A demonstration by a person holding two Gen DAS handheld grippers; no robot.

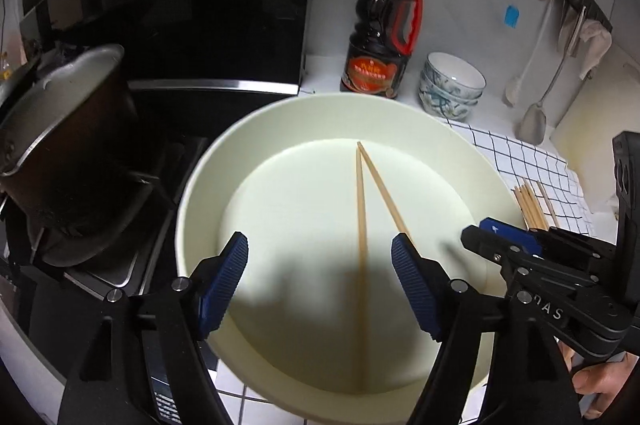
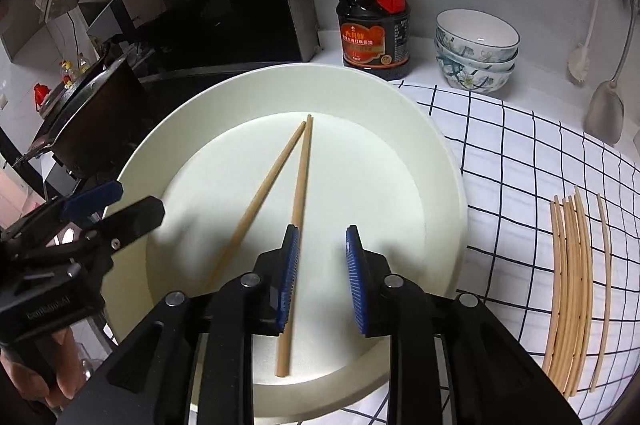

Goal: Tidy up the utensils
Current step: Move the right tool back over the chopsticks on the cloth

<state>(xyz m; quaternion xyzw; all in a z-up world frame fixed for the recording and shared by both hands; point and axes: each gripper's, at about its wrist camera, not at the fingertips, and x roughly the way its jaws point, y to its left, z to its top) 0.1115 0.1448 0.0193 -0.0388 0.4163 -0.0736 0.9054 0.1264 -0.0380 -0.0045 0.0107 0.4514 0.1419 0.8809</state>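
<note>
Lying in a V with far tips touching, two tan wooden chopsticks [image 2: 296, 209] rest on the floor of a cream round basin [image 1: 200, 185]. The left hand-held gripper [image 1: 320, 257] hovers spread wide above them; the right hand-held gripper [image 2: 322, 245] is slightly parted, one chopstick just beside its left pad, unpinched.

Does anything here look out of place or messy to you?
Two chopsticks lie in a V inside the white basin, apart from the other chopsticks lined up on the checked cloth. Nothing looks spilled or damaged.
</note>
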